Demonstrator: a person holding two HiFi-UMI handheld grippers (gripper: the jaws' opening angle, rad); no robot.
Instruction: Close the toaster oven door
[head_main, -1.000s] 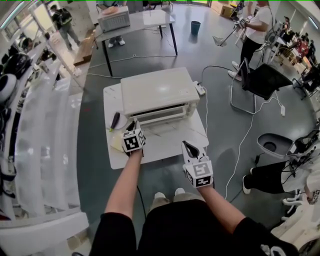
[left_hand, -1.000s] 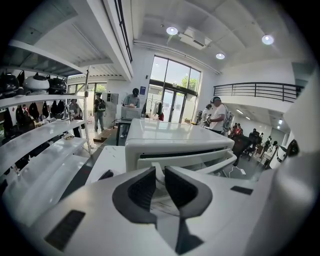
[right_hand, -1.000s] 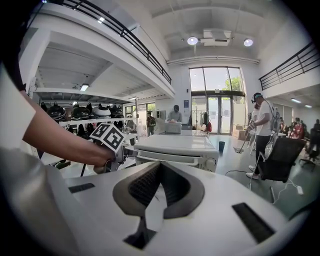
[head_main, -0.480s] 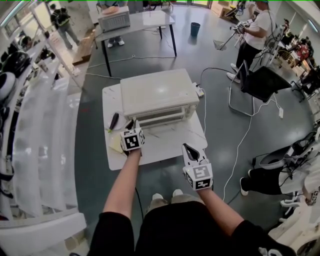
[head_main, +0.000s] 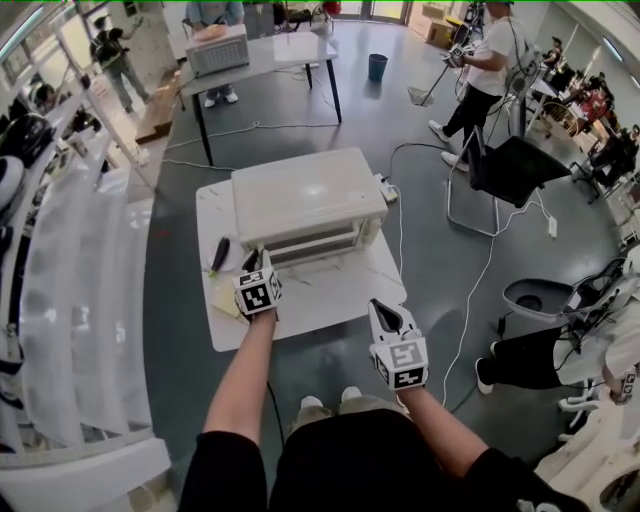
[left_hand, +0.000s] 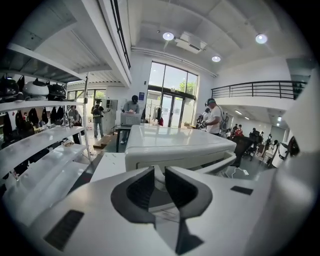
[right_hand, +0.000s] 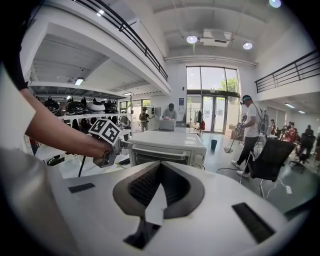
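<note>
The white toaster oven (head_main: 308, 200) stands on a small white table (head_main: 330, 290). Its door (right_hand: 161, 156) is up against the front or very nearly so, with its handle bar across the top. My left gripper (head_main: 249, 262) is at the door's top left corner. Its jaws (left_hand: 160, 172) are drawn close, with a narrow strip of the white door edge between them. In the right gripper view the left gripper (right_hand: 121, 145) touches the handle's left end. My right gripper (head_main: 381, 308) hangs shut and empty off the table's near right corner, its jaws (right_hand: 159, 167) meeting at the tips.
A dark pen-like object (head_main: 218, 256) and a yellow note (head_main: 226, 298) lie on the table's left side. A plug block (head_main: 383, 188) sits by the oven's right, with a cable (head_main: 480, 290) trailing over the floor. White shelving (head_main: 80, 300) runs along the left. A black chair (head_main: 520, 165) stands to the right.
The oven door has swung up from partly open to nearly flush. My left gripper went up and forward with it. The right gripper stayed low near the table corner.
</note>
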